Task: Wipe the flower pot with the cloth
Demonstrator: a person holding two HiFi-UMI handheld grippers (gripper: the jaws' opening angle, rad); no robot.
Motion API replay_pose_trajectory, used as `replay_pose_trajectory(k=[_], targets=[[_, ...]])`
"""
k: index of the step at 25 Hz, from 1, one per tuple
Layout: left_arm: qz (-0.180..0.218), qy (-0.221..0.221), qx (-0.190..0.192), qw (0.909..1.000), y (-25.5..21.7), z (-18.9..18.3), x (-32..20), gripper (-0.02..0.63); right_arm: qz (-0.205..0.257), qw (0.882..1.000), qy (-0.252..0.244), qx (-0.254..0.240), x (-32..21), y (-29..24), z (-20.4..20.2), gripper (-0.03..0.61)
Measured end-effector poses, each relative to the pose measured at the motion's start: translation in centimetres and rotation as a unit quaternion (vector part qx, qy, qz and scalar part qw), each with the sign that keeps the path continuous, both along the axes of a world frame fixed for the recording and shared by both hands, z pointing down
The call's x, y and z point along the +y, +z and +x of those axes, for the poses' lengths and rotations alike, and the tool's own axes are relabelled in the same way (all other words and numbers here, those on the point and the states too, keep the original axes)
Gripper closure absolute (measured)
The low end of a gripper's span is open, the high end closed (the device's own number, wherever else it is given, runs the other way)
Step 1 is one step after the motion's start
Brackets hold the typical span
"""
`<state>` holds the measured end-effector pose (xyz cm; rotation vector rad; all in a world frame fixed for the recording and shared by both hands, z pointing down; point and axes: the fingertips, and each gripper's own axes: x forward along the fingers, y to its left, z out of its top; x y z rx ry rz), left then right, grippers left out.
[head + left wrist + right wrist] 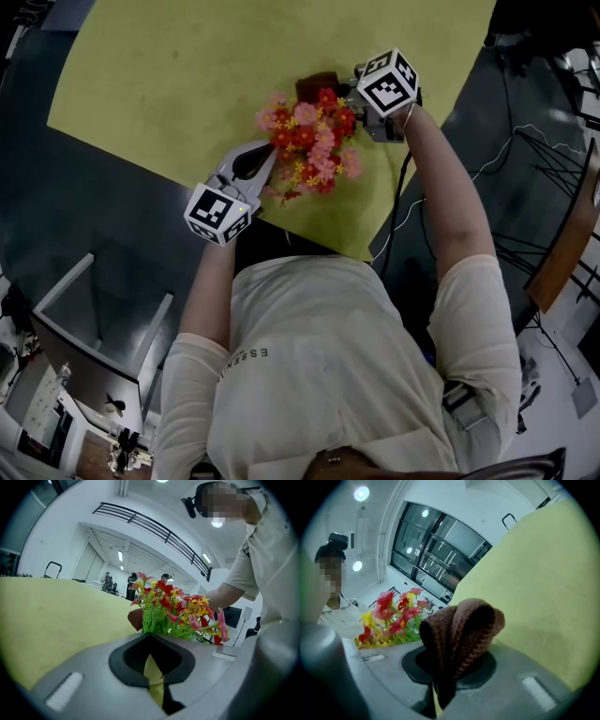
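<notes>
Surface: yellow-green table top (pixel 169 84) on dark flooring, cables trailing at right.

Head view: artificial flowers (pixel 309 141), red, pink and yellow, stood near the near edge of the table top, between the two grippers. The blooms covered the flower pot, so it could not be made out. Left gripper (pixel 269 152) lay near-left of the bunch, tips at its edge. Right gripper (pixel 352 96) sat at the far-right side, with a dark brown cloth (pixel 317 86) at its tips, just beside the far blooms. Jaw state was not legible from above.

Left gripper view: white hall, black balcony railing (pixel 154 529), ceiling lights. Left gripper (pixel 150 636) was clenched, tips meeting, nothing seen between them. Green stems (pixel 154 618) showed only here, directly beyond the tips. A brown rounded shape (pixel 135 619) sat left of the stems; I could not tell whether it was cloth or pot.

Right gripper view: tall dark windows (pixel 436 555) behind. Right gripper (pixel 452 641) was clamped on the brown knitted cloth (pixel 464 620), folded and bulging above the jaws. Flowers (pixel 393 613) stood to its left, table top to the right. The knit texture was visible only here.
</notes>
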<state>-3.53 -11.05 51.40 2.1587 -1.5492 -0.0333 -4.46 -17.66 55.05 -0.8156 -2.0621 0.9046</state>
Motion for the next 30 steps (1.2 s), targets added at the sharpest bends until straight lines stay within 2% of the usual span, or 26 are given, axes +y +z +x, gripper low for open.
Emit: replay_pose_trajectory(k=[8, 11, 14, 16, 19, 22, 26, 30], targets=[[0.003, -0.012, 0.009, 0.9999, 0.0, -0.3, 0.0, 0.597, -0.003, 0.999, 0.053, -0.012, -0.6, 0.0, 4.9, 0.532], [-0.004, -0.022, 0.029, 0.9993, -0.1, -0.4, 0.1, 0.597, 0.008, 0.996, 0.087, -0.024, -0.4, -0.1, 6.4, 0.532], [0.000, -0.037, 0.039, 0.9986, -0.5, -1.0, -0.1, 0.597, 0.046, 0.988, 0.143, -0.038, -1.0, -0.2, 7.3, 0.532], [0.010, -0.040, 0.025, 0.9988, -1.2, -1.6, -0.1, 0.597, 0.097, 0.974, 0.199, -0.048, -2.1, -0.8, 7.9, 0.532], [0.024, -0.038, -0.008, 0.9990, -2.6, -2.8, 0.0, 0.597, 0.183, 0.938, 0.291, -0.050, -3.9, -2.7, 9.1, 0.532], [0.042, -0.050, -0.025, 0.9975, -4.5, -4.4, -0.2, 0.597, 0.251, 0.889, 0.381, -0.028, -5.0, -5.3, 10.9, 0.532], [0.070, -0.068, -0.007, 0.9952, -7.6, -7.0, -0.4, 0.597, 0.293, 0.820, 0.490, 0.043, -4.7, -7.2, 13.3, 0.532], [0.056, -0.032, -0.002, 0.9979, -8.8, -10.2, -1.1, 0.597, 0.319, 0.755, 0.569, 0.066, -1.8, -9.5, 13.5, 0.532]])
